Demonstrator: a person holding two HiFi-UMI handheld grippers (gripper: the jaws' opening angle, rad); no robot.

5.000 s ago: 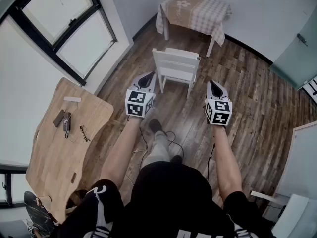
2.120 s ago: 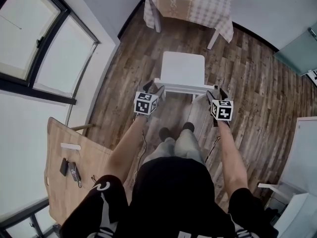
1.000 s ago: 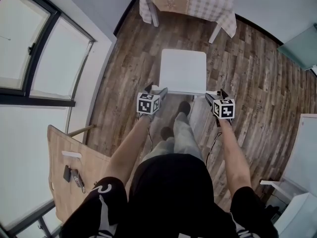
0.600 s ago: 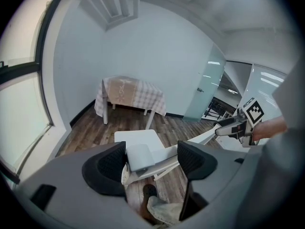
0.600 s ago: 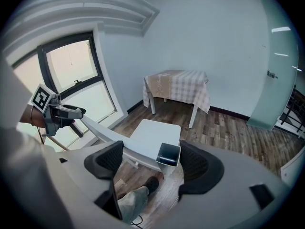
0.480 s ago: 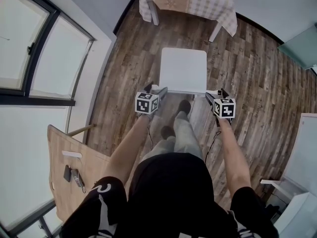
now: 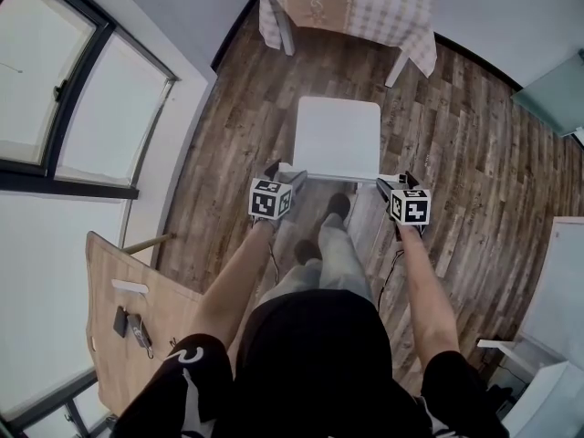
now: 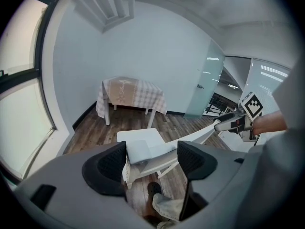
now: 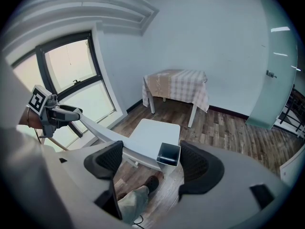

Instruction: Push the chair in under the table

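Note:
A white chair (image 7: 338, 135) stands on the wood floor, its seat facing a table with a checked cloth (image 7: 351, 3) by the far wall. There is a gap of bare floor between the two. My left gripper (image 7: 285, 173) is at the left corner of the chair's back rail and my right gripper (image 7: 394, 183) at the right corner. In the left gripper view the rail's end (image 8: 140, 151) lies between the wide jaws of the left gripper (image 8: 152, 162). In the right gripper view the other end (image 9: 167, 154) lies inside the right gripper (image 9: 150, 162). Both are open.
The person's legs and shoes (image 7: 333, 210) are just behind the chair back. A wooden desk (image 7: 137, 308) with small items stands at lower left, under large windows (image 7: 55, 89). A glass door (image 7: 557, 89) is at right and white furniture (image 7: 547, 400) at lower right.
Five seconds ago both grippers hung well short of the chair; since then the person stepped up and they reached the back rail's corners. Over the last second nothing has visibly moved.

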